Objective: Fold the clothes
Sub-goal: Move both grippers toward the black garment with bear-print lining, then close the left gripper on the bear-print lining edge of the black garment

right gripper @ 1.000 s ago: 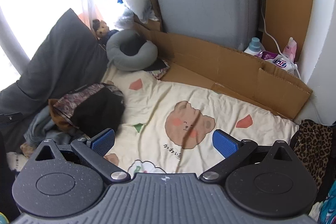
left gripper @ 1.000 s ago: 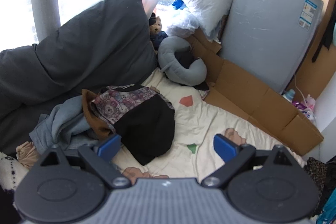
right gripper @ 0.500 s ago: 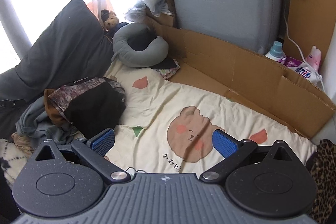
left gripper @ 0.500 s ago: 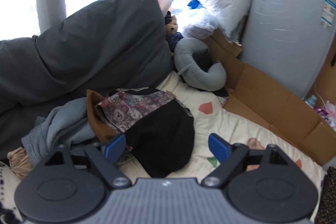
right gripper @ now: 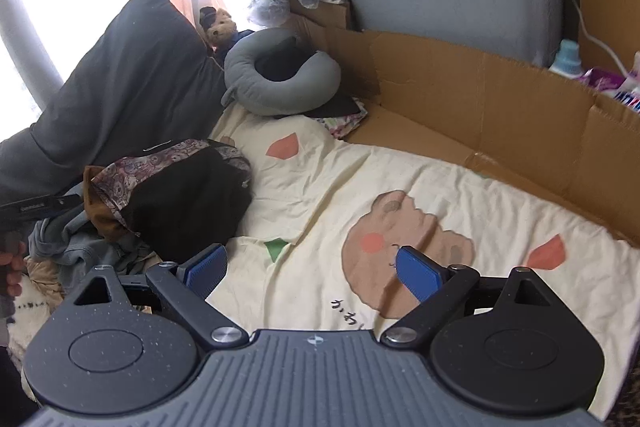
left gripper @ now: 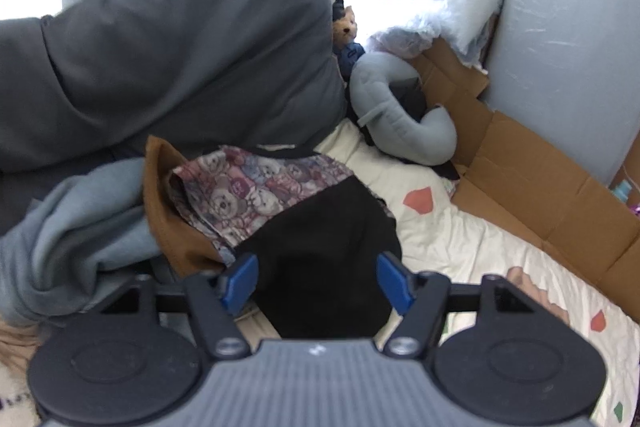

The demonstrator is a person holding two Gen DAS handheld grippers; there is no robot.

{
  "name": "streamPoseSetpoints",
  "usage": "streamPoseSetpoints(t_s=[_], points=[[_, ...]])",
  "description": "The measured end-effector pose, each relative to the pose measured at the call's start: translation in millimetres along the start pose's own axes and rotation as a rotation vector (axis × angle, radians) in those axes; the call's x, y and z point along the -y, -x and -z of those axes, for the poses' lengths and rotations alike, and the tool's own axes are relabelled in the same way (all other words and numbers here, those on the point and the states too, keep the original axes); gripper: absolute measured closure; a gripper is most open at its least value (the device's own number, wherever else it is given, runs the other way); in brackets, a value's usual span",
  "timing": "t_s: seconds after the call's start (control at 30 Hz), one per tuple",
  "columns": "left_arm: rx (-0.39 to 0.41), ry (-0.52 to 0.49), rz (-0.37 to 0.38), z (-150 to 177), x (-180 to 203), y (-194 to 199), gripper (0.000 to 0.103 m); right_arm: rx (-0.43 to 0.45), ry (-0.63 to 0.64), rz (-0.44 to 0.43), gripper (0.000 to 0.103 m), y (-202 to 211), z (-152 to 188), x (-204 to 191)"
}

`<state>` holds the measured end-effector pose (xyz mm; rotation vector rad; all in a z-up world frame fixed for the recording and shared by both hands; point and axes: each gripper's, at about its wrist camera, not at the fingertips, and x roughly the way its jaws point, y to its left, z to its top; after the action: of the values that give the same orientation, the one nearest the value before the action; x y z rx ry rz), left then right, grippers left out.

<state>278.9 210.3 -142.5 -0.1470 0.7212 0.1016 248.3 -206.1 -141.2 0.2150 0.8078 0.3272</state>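
Observation:
A heap of clothes lies at the left of the cream bear-print sheet. On top is a black garment joined to bear-patterned fabric. A brown piece and a blue-grey garment lie under and to the left. My left gripper hangs low over the black garment. Its jaws are closing with the black cloth between the blue pads, and the pads do not press on it. My right gripper is over the sheet beside the black garment. Its jaws stand wide, closing slightly, with nothing between them.
A big dark grey pillow leans behind the heap. A grey neck pillow and a small teddy bear sit at the back. Flattened cardboard and a grey upright slab border the right side, with bottles beyond. A hand shows at the left edge.
Both grippers have sunk toward the bed and moved nearer the heap. The left jaws have narrowed markedly over the black garment, and the right jaws only a little.

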Motion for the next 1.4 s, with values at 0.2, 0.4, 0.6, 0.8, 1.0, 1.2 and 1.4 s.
streamPoseSetpoints(t_s=[0.2,0.4,0.6,0.8,1.0,1.2,1.4], points=[[0.026,0.024,-0.006,5,-14,-37,0.04,0.0,0.025,-0.017,0.009,-22,15,6],[0.051,0.073,-0.04,12,-25,-66,0.047,-0.009,0.079,-0.041,0.009,-30,32,9],[0.042,0.097,-0.073,18,-25,-94,0.053,-0.025,0.086,-0.003,0.018,-42,43,21],[0.029,0.149,-0.143,19,-31,-119,0.056,-0.048,0.07,0.005,0.018,-58,56,31],[0.014,0.176,-0.167,22,-42,-128,0.056,-0.078,0.055,0.009,0.018,-65,64,36],[-0.005,0.201,-0.165,28,-48,-143,0.054,-0.084,0.054,0.017,0.018,-69,65,37],[0.012,0.235,-0.155,31,-52,-150,0.066,-0.077,0.037,0.017,0.018,-68,68,40]])
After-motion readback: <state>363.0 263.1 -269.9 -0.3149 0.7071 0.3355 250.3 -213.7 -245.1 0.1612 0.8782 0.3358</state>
